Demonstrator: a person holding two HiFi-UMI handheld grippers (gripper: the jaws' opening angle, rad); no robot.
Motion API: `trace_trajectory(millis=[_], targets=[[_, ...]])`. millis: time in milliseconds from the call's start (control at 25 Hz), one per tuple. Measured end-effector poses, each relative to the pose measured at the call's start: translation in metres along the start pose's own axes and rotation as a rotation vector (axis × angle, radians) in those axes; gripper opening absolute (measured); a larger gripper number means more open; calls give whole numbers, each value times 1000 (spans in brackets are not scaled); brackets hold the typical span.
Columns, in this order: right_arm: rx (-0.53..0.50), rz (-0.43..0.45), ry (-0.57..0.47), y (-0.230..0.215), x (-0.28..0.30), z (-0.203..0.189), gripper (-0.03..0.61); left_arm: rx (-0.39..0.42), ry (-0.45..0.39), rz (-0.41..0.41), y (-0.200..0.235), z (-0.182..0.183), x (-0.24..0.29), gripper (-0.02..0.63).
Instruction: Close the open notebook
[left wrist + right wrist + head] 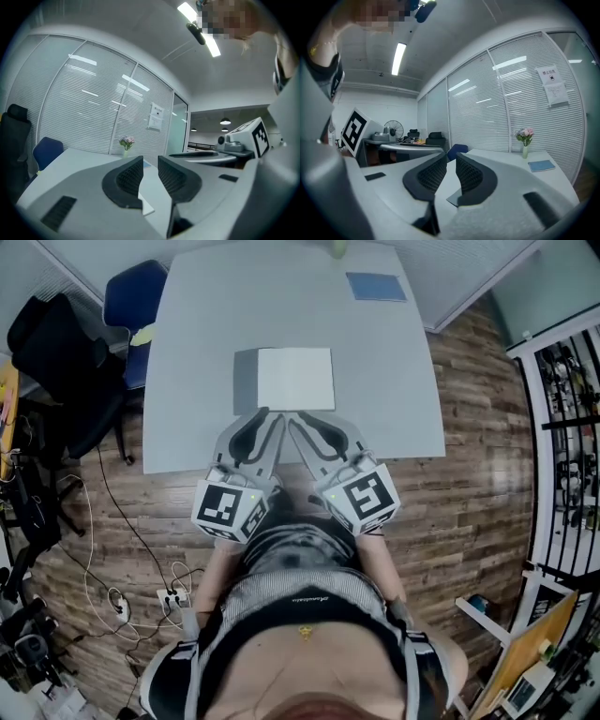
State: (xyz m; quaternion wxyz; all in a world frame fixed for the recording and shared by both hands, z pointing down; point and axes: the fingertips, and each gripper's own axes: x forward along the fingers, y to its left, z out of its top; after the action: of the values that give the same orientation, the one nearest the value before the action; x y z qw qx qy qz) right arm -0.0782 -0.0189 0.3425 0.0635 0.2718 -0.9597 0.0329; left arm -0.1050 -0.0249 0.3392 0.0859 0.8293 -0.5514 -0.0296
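The notebook (294,379) lies flat in the middle of the grey table (197,362), a white page up and a grey strip along its left side. My left gripper (266,418) and right gripper (302,421) sit side by side at the table's near edge, just short of the notebook's near side, their tips angled toward each other. Both are open with nothing between the pads. Between the jaws in the left gripper view (150,177) shows a white corner of the notebook (147,206). A grey corner of the notebook (453,198) shows low in the right gripper view (451,174).
A blue booklet (376,286) lies at the table's far right and a small vase of flowers (338,247) stands at the far edge. A blue chair (132,302) and a black chair (58,352) stand left of the table. Cables and a power strip (171,597) lie on the wood floor.
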Motion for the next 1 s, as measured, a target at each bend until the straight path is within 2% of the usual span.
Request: trace_trajectory(millis=[520,1000], targets=[[5,-84,4,-16,44,0,61,-4,15,-93,40,3,24,71],[16,-93,10,-28,56,0,61,-8,30,-82,56,3,32,71]])
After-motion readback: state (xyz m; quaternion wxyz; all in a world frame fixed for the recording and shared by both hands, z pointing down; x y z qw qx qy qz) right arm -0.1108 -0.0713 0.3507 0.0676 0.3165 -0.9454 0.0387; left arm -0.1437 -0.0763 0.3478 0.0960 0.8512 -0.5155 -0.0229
